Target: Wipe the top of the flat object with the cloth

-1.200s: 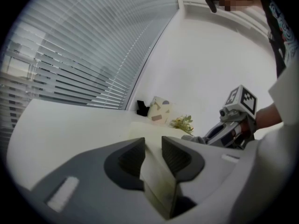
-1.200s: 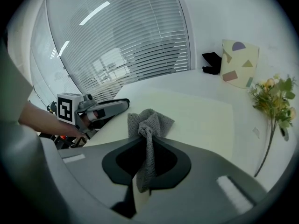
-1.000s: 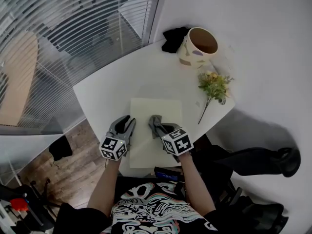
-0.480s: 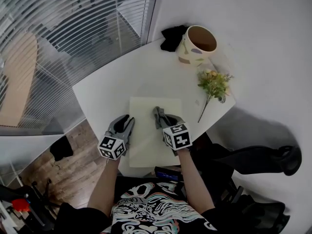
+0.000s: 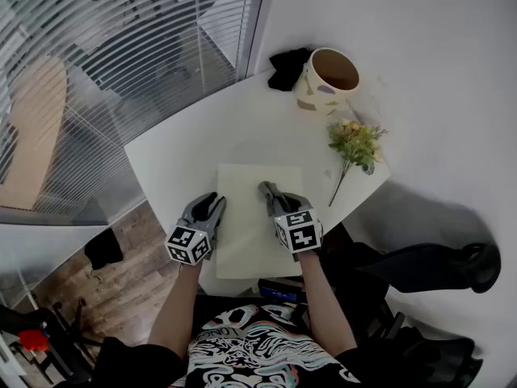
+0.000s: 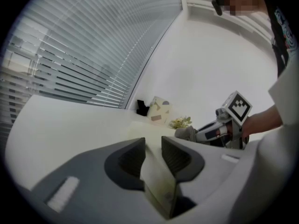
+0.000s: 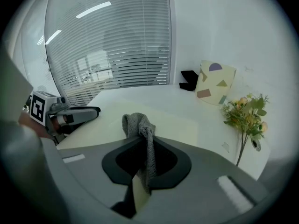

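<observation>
While the right gripper (image 5: 271,192) is clamping the cloth (image 7: 140,124) on the flat object (image 5: 245,249), the left gripper (image 5: 213,206) is resting slightly parted, empty, at its left edge.

Head view looks steeply down on the flat object (image 5: 246,233); both gripper views skim low across it.

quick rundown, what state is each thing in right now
sheet: flat on the table
cloth: bunched, on the sheet
right claw: shut on cloth
left claw: slightly open, empty, at the sheet's left edge
pot: upright
flowers: lying on the table
</observation>
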